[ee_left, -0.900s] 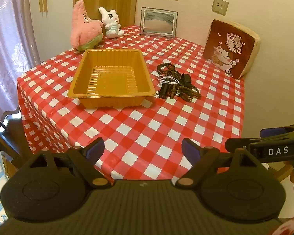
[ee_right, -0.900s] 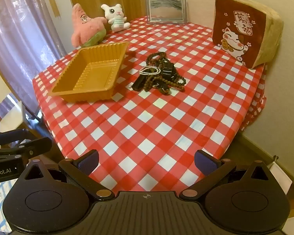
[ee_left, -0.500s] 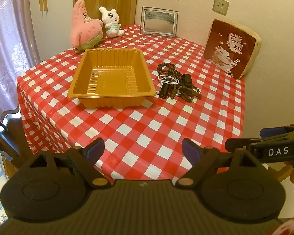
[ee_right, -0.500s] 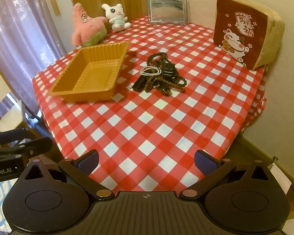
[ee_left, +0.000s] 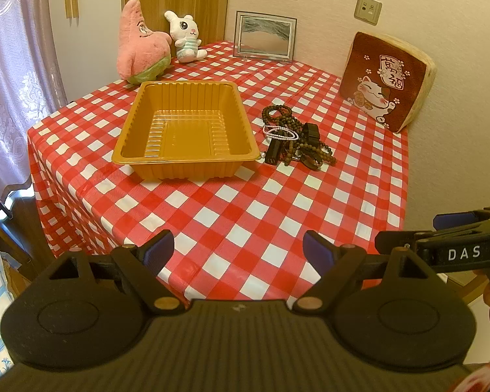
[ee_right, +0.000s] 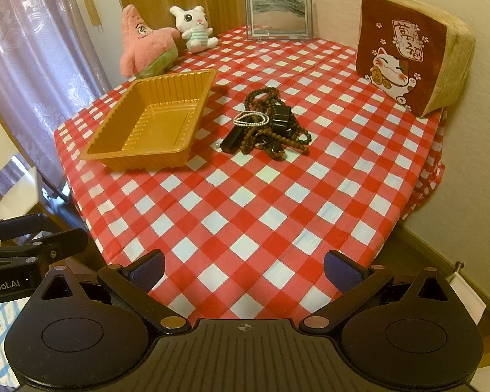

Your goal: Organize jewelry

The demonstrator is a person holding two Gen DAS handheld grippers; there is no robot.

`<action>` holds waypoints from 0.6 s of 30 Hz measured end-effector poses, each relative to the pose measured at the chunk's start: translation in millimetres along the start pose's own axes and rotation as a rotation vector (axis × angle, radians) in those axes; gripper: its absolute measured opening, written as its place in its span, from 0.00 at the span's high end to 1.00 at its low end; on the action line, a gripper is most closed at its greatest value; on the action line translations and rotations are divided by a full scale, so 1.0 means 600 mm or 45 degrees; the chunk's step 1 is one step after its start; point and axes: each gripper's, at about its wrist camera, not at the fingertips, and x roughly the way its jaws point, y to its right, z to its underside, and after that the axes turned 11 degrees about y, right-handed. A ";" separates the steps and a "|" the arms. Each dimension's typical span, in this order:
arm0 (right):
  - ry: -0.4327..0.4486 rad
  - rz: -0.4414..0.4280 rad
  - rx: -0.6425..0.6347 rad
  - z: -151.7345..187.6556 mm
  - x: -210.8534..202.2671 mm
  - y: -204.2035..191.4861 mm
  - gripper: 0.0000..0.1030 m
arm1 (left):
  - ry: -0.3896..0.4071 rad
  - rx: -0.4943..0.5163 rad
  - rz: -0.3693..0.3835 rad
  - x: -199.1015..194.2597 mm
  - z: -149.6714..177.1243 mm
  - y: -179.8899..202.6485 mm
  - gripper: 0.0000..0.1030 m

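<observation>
A pile of jewelry (ee_left: pixel 292 138) lies on the red-checked table: dark bead strings, a white pearl strand (ee_left: pixel 280 133) and black pieces. It also shows in the right wrist view (ee_right: pixel 267 125). An empty orange plastic tray (ee_left: pixel 186 158) stands just left of the pile, also in the right wrist view (ee_right: pixel 147 156). My left gripper (ee_left: pixel 238 250) is open and empty above the table's near edge. My right gripper (ee_right: pixel 243 268) is open and empty, also at the near edge, far from the pile.
A pink starfish plush (ee_left: pixel 138 44) and a white bunny plush (ee_left: pixel 186 37) sit at the back left. A framed picture (ee_left: pixel 265 37) stands at the back. A cat cushion (ee_left: pixel 387 83) leans on the wall at the right. A white chair (ee_right: pixel 3 176) stands left of the table.
Both grippers have moved slightly forward toward the table; the tray and jewelry look a little nearer. Nothing on the table has moved.
</observation>
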 end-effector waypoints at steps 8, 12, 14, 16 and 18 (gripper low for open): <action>0.001 0.000 -0.001 -0.004 0.001 0.001 0.00 | 0.001 0.000 -0.001 0.000 0.000 0.000 0.18; 0.002 -0.001 -0.001 -0.007 0.002 0.002 0.00 | 0.001 0.000 0.000 0.000 0.000 0.000 0.18; 0.001 -0.001 -0.001 -0.007 0.003 0.002 0.00 | 0.001 0.000 0.000 0.000 0.000 0.000 0.18; 0.002 -0.001 -0.001 -0.007 0.003 0.002 0.00 | 0.001 0.000 0.000 0.000 0.000 0.000 0.18; 0.002 -0.001 -0.001 -0.007 0.003 0.002 0.00 | 0.000 0.000 0.000 0.000 0.000 0.000 0.18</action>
